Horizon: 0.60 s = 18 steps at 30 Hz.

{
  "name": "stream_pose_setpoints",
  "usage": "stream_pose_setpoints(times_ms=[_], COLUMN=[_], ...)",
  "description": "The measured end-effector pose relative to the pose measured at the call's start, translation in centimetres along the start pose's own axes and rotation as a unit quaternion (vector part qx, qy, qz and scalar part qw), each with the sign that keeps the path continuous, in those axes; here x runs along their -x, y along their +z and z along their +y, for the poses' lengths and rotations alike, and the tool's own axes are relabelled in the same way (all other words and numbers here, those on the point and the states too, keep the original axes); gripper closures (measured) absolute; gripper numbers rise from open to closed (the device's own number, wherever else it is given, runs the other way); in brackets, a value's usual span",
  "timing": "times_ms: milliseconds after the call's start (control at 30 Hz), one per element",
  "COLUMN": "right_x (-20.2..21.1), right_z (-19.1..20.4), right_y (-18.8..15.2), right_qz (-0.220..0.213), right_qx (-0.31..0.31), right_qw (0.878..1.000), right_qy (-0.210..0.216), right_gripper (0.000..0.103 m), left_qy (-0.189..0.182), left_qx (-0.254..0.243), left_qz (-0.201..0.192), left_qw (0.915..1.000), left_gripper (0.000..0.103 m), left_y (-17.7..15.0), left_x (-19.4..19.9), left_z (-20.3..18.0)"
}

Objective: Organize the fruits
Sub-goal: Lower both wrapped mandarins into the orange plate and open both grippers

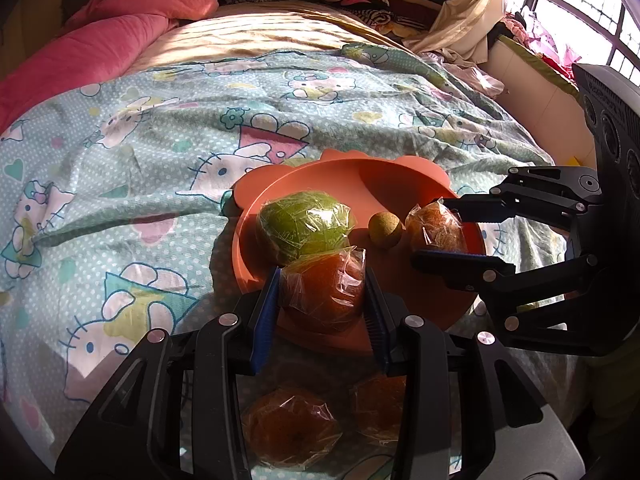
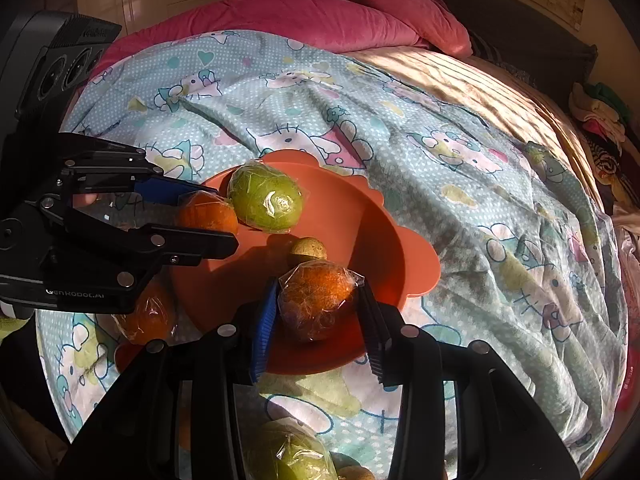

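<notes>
Clamped in the left tool [image 1: 322, 294], a wrapped orange [image 1: 322, 292] sits at the orange plate's [image 1: 384, 184] near rim; the right tool [image 2: 320, 306] grips another orange [image 2: 316, 300]. Firm fruit, slippery film: hold across the middle.

We are looking at two matching tools: the left gripper [image 1: 322, 300] and the right gripper [image 2: 318, 312] are showing black linkage arms with round silver screws, ribbed blue pads [image 1: 264, 316] lining the fingers, a black housing with three round openings, and white lettering.
</notes>
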State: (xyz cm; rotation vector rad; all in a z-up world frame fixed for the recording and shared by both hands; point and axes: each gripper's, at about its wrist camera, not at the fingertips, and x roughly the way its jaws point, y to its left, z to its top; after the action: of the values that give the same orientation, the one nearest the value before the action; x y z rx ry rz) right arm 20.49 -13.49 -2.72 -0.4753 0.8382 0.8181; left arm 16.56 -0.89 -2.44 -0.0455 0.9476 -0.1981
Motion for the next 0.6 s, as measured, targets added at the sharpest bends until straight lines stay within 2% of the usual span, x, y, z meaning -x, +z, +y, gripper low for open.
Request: stream_pose_setpoints(times_ms=[367, 600], right_x=[1.6, 2.5], right_z=[-0.3, -0.4], right_y=[-0.1, -0.3], right_qz=[-0.023, -0.034], right_qx=[-0.013, -0.02], right_qw=[1.0, 0.999], right_qy=[0.002, 0.001], right_gripper=[0.061, 0.059], left_qy=[-0.002, -0.007], left_qx=[0.001, 0.003], left_qz=[0.001, 0.002], left_qw=[1.0, 1.0], left_gripper=[0.071, 0.066], left_y=[0.0, -0.1], left_x=[-0.1, -0.1], left_z=[-0.1, -0.4])
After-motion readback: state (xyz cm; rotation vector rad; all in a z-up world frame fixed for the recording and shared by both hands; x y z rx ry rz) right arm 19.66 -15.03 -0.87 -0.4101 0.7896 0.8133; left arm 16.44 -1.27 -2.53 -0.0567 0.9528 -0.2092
